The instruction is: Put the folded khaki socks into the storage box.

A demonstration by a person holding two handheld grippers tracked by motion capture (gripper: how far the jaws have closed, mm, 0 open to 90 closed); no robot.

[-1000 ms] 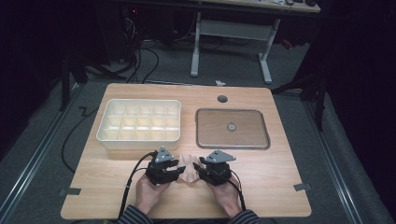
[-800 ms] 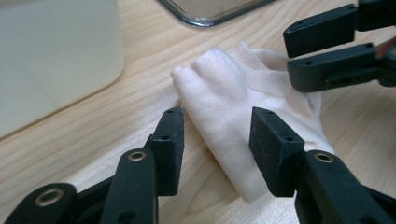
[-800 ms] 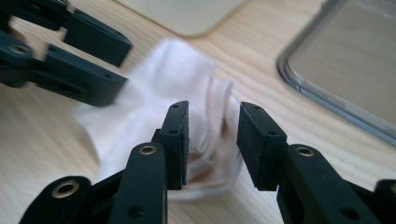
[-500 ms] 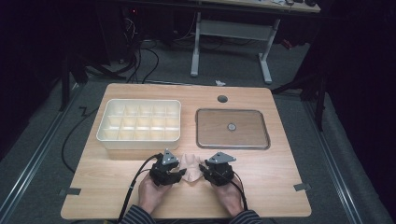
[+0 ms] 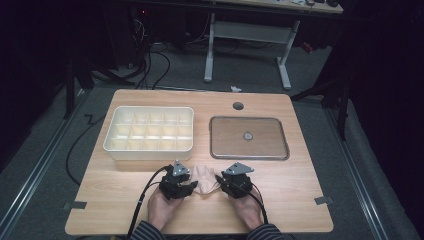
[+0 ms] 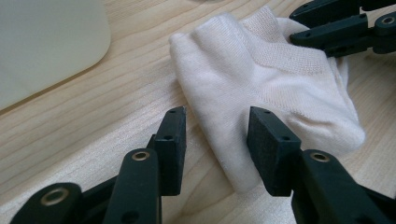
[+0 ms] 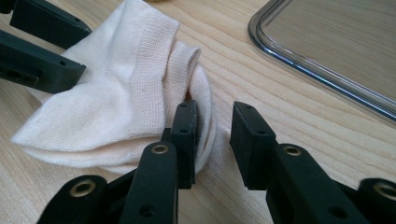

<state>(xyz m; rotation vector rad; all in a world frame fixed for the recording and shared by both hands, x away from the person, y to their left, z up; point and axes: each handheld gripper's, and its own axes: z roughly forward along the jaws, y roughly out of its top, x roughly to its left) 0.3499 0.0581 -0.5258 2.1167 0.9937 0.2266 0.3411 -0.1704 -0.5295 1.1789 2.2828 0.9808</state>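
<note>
Sock (image 5: 203, 180), cream and folded, lay on the table's (image 5: 290, 200) near edge between the two grippers. The left gripper (image 6: 215, 140) stood with jaws apart astride one folded edge, not pinching. The right gripper's (image 7: 214, 140) jaws, just closing, straddled the sock's rim. Beyond lay a compartment box (image 5: 150, 131) and a metal tray (image 5: 248, 137).

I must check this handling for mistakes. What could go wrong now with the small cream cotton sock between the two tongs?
1. The right tongs have been closing beside the small cream cotton sock, one pad inside a fold, and may pinch one layer.
2. The left tongs straddle only its edge and may slip off.
</note>
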